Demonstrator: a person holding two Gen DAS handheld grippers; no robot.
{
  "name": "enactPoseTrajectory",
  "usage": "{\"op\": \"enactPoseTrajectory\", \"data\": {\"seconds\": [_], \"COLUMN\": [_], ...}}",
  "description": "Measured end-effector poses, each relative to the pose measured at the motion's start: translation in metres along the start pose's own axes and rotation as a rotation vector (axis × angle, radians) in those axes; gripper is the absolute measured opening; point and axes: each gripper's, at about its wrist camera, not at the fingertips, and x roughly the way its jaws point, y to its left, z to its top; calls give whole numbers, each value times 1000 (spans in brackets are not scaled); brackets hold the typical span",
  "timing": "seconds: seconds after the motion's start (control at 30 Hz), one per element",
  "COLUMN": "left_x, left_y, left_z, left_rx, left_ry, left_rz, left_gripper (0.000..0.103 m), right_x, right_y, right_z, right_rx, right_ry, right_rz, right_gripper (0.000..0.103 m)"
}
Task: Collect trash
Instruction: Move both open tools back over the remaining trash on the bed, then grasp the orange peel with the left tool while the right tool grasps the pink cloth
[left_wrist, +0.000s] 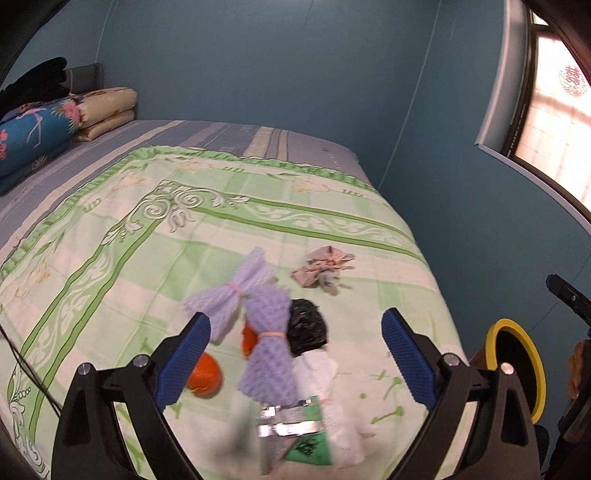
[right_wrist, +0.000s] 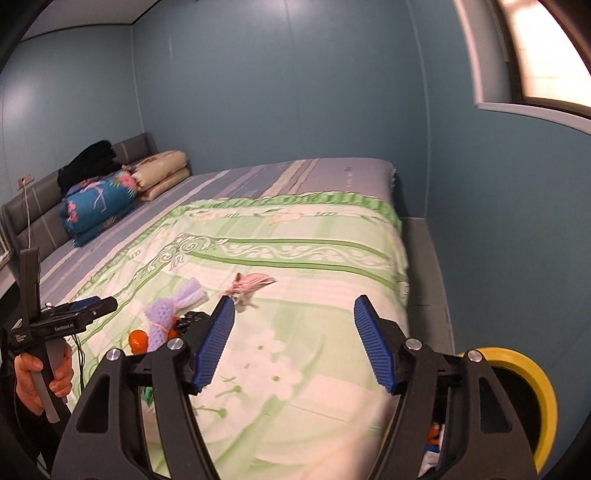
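Trash lies in a heap on the green flowered quilt (left_wrist: 110, 229): two purple foam nets (left_wrist: 266, 350), orange peels (left_wrist: 205, 376), a crumpled black bag (left_wrist: 306, 328), white tissue (left_wrist: 321, 373) and a green-and-silver wrapper (left_wrist: 295, 432). A pink crumpled wrapper (left_wrist: 325, 267) lies apart, farther up the bed. My left gripper (left_wrist: 295, 354) hovers over the heap, jaws wide open, pads touching nothing. My right gripper (right_wrist: 293, 343) is open over bare quilt, nothing between its fingers. The pink wrapper (right_wrist: 251, 284) shows beyond its left finger.
A bin with a yellow rim (right_wrist: 532, 380) stands off the bed's right corner, with some items inside. Folded blankets (right_wrist: 99, 210) are stacked at the grey headboard. Blue walls close off the far side and the right. A hand (right_wrist: 37, 376) holds the left gripper's handle.
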Motion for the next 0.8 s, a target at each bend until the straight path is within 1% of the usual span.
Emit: {"op": "enactPoseTrajectory", "data": {"seconds": [0.1,0.3,0.43,0.57,0.7,0.8], "left_x": [2,16,28,41,48,55], "left_y": [18,51,68,80,92,96], "left_z": [-6,-20,-28,-38,-49,-54], "left_rx": [-11,-18,-55,-84,-138,-149], "left_ry": [7,56,75,86,79,90], "left_rz": [21,65,67,76,86,99], "left_gripper": [90,90,90,90,90,90], "right_x": [26,80,120,157,194,220], "right_y": [17,45,62,76,87,91], "right_z": [4,7,7,6,4,1], "right_rx": [-17,-47,-55,-76,-100,-109], "right_ry": [28,76,115,137,143,153], "right_rz": [21,41,57,60,40,20], "right_gripper": [64,64,64,64,64,64]}}
